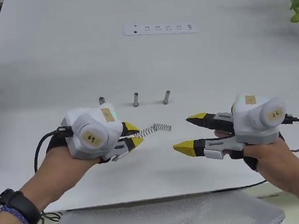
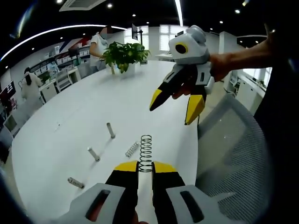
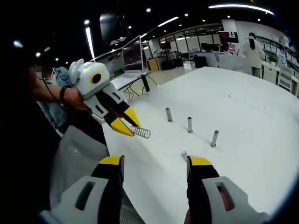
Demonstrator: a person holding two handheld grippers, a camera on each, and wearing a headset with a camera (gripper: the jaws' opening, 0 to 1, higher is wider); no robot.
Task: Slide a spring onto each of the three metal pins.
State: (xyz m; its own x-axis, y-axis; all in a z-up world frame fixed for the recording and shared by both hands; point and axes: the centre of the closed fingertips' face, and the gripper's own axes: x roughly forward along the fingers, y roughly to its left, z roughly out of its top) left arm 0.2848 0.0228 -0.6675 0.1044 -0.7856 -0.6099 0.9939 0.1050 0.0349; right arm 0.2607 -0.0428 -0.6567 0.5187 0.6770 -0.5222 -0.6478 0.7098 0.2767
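While our left tool [image 1: 137,134] clamps the spring [image 1: 156,128] with its axis level, we see the upright pins [image 1: 135,99] just beyond and our right tool [image 1: 183,134] spread apart, empty.

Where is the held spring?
In the head view the spring is clamped by the left gripper, on the near side of the pins, left of the right gripper.

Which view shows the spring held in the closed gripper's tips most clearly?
The left gripper view: the spring rises from the left gripper's shut tips, every coil distinct. The right gripper view shows it small, from the side. In the head view it looks thin and pale.
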